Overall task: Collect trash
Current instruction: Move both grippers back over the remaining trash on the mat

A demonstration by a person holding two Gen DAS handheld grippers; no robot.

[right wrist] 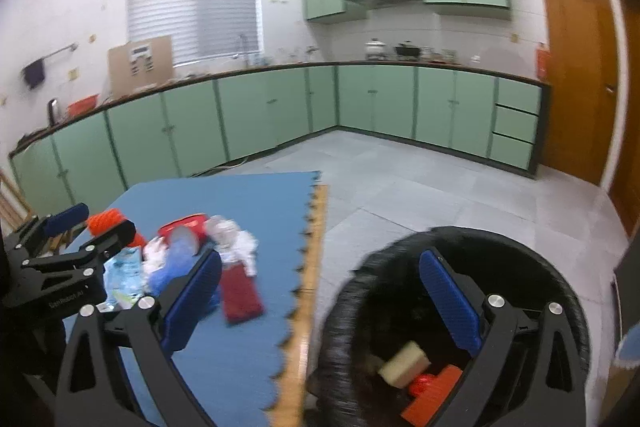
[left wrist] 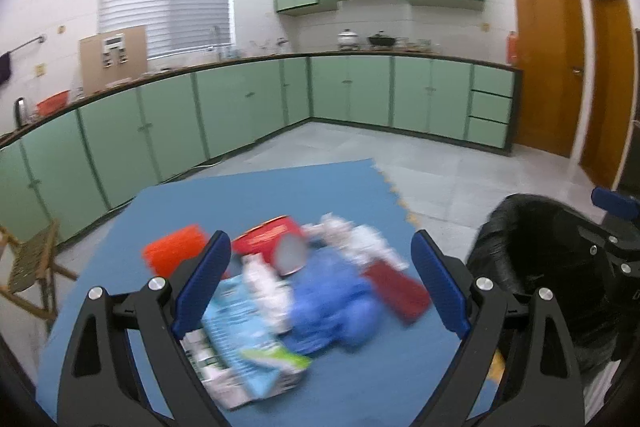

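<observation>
A pile of trash lies on the blue foam mat (left wrist: 248, 195): a light blue carton (left wrist: 244, 343), a crumpled blue bag (left wrist: 332, 303), a dark red packet (left wrist: 396, 291), a red tin (left wrist: 276, 239), an orange ribbed piece (left wrist: 172, 251) and white paper (left wrist: 352, 239). My left gripper (left wrist: 320, 279) is open, held above the pile with nothing in it. My right gripper (right wrist: 320, 299) is open over the rim of the black-lined bin (right wrist: 352, 307), which holds a beige block (right wrist: 404, 363) and an orange piece (right wrist: 436, 391). The left gripper also shows in the right wrist view (right wrist: 92, 223).
Green base cabinets (left wrist: 240, 107) run along the far walls, with wooden doors (left wrist: 548, 67) at the right. A wooden folding chair (left wrist: 32, 267) stands left of the mat. Grey tiled floor (right wrist: 440, 195) lies beyond the mat and bin.
</observation>
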